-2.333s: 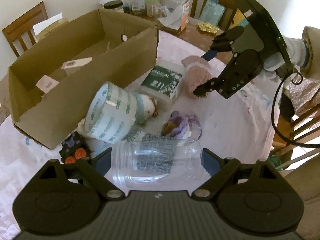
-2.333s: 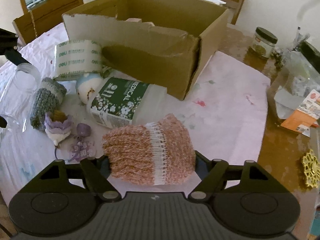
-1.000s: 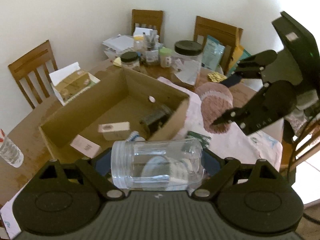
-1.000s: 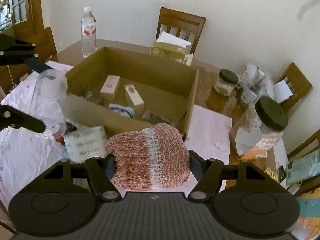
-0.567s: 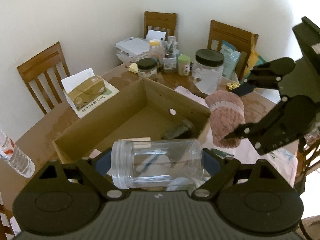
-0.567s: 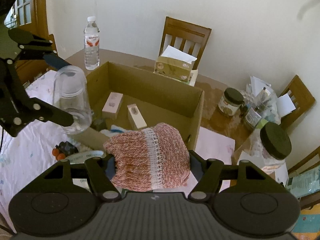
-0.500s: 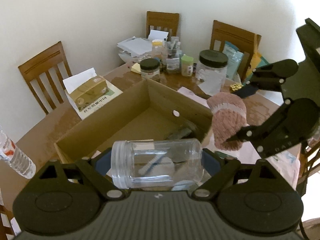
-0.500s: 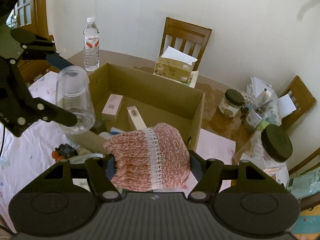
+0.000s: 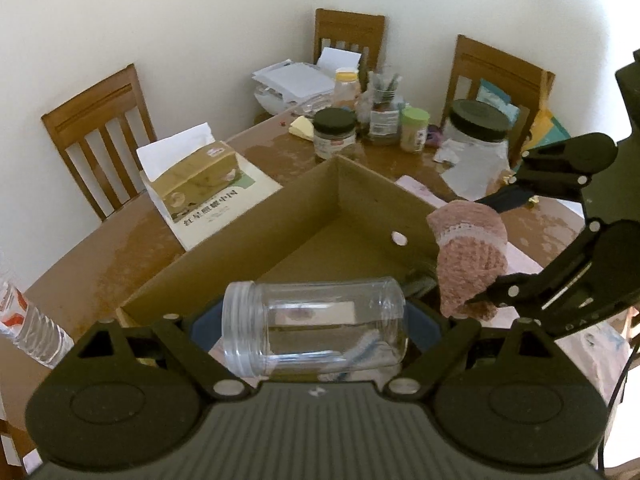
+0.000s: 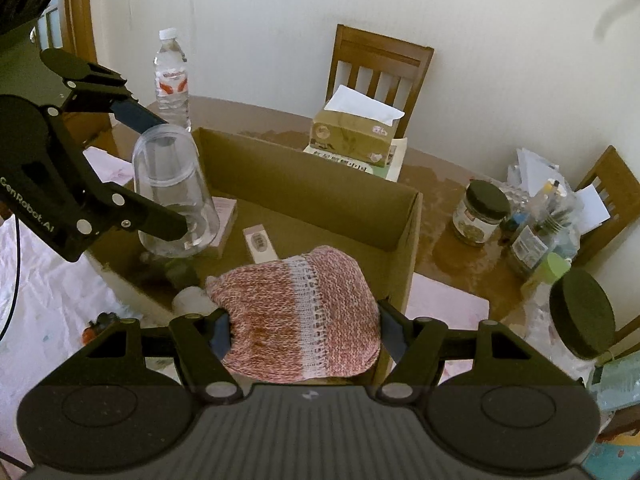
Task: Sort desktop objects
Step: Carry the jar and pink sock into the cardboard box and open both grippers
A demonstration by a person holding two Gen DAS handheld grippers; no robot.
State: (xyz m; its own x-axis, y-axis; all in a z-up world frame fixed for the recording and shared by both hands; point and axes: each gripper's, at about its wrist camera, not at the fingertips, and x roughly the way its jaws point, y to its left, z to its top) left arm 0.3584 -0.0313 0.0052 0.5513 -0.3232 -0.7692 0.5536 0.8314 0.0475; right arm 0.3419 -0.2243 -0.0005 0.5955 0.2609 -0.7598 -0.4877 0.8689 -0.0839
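My left gripper is shut on a clear plastic jar lying crosswise between its pads, open end to the left. It hangs over the near wall of the open cardboard box. My right gripper is shut on a pink knitted pouch with a white lace band, held above the box's near right corner. Each wrist view shows the other tool: the jar at the box's left end, the pouch at its right end. Small cartons lie inside the box.
A tissue box on a booklet stands behind the cardboard box. A water bottle stands far left. Dark-lidded jars and a clutter of bottles and papers crowd the right. Wooden chairs ring the table. A pale cloth covers the near tabletop.
Both grippers have moved forward over the cardboard box with their loads. The jar now hangs over the box's near wall and the pouch over its right corner. Neither grip has altered.
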